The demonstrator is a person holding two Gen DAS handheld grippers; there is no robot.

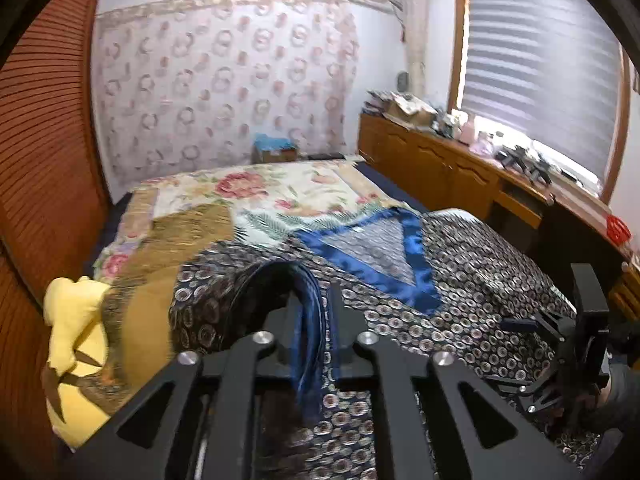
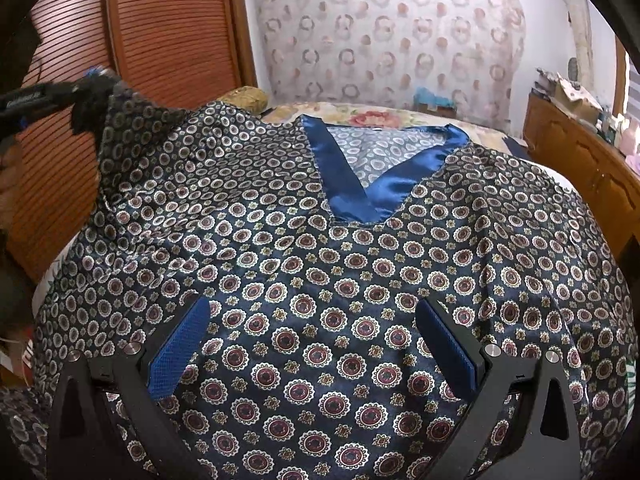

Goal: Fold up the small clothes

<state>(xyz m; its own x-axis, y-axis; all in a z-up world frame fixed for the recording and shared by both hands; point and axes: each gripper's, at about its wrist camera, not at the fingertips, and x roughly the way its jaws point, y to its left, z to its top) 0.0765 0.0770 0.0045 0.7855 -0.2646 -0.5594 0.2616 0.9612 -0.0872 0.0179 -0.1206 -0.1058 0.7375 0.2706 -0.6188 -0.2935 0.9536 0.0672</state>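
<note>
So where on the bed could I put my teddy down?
The flowery blanket past the shirt's blue collar is bare, up to the wall. The near half is crowded: the shirt covers it, and yellow clothes pile on the left. The wooden counter is cluttered.

Left gripper point(image 1: 310, 312): pads hidden by the bunched shirt point(image 2: 320, 280) fabric between them. Shirt hem cut off at bottom edge. Clutter on sideboard point(image 1: 440, 160) too small to identify. Yellow cloth point(image 1: 72, 340) blurred.

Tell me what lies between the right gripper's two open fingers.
Only the patterned top: the right gripper hovers open over its front, seen in the right wrist view.
</note>
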